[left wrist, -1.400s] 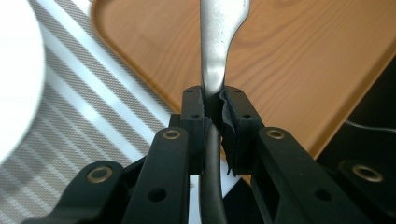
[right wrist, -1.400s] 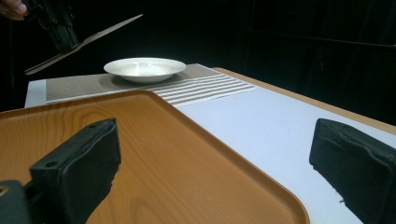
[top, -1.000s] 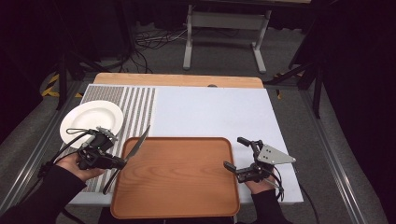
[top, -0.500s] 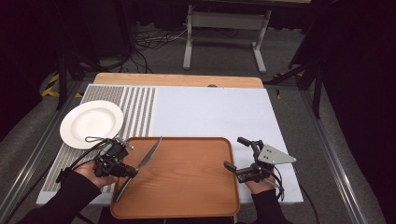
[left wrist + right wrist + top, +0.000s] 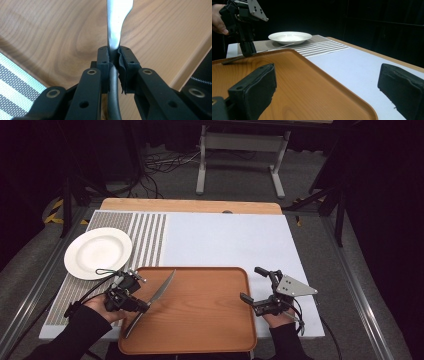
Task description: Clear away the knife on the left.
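Wooden tray [image 5: 200,320] at table's near edge. Left gripper [image 5: 142,306], clenched on knife [image 5: 161,291], holds it low over tray's left side. Right gripper [image 5: 251,285], jaws wide, empty, at tray's right edge. Step: setting knife down; next, prob. lower flat & release.

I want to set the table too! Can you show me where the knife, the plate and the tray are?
knife [image 5: 162,287], high view, on the middle of its shiny blade.
plate [image 5: 98,253], high view, on its white middle.
tray [image 5: 200,310], high view, on its bare wooden floor.
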`<state>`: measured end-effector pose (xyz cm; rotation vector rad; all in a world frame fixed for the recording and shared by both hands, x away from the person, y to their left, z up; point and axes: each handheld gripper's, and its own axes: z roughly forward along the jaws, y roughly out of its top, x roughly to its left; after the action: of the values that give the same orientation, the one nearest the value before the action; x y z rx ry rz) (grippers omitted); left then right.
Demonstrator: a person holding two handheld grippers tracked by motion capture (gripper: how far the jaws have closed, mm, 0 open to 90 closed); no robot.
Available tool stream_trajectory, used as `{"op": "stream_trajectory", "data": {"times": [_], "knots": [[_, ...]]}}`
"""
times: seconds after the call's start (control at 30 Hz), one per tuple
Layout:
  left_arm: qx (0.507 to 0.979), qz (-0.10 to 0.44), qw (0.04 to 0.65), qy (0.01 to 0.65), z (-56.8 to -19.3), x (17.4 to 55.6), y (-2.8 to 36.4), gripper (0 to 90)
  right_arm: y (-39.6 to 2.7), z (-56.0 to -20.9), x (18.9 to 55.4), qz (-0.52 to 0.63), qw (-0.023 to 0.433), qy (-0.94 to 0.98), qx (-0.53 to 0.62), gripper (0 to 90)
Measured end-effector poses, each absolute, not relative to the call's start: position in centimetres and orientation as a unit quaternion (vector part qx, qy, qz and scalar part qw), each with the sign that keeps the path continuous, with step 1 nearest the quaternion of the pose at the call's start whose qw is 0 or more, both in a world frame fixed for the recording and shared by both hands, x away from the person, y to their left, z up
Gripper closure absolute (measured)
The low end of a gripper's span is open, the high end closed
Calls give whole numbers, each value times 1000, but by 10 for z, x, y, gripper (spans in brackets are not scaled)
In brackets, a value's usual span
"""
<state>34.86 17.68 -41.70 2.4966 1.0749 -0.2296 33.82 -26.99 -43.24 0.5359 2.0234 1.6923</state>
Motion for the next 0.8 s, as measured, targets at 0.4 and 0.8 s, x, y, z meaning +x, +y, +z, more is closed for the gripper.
{"op": "stream_trajectory", "data": {"times": [0.4, 0.8], "knots": [[896, -86, 201, 387, -423, 349, 174, 804, -270, -432, 338, 614, 223, 732, 193, 23], [899, -85, 188, 387, -432, 350, 168, 801, -271, -432, 338, 615, 221, 732, 193, 24]]}}
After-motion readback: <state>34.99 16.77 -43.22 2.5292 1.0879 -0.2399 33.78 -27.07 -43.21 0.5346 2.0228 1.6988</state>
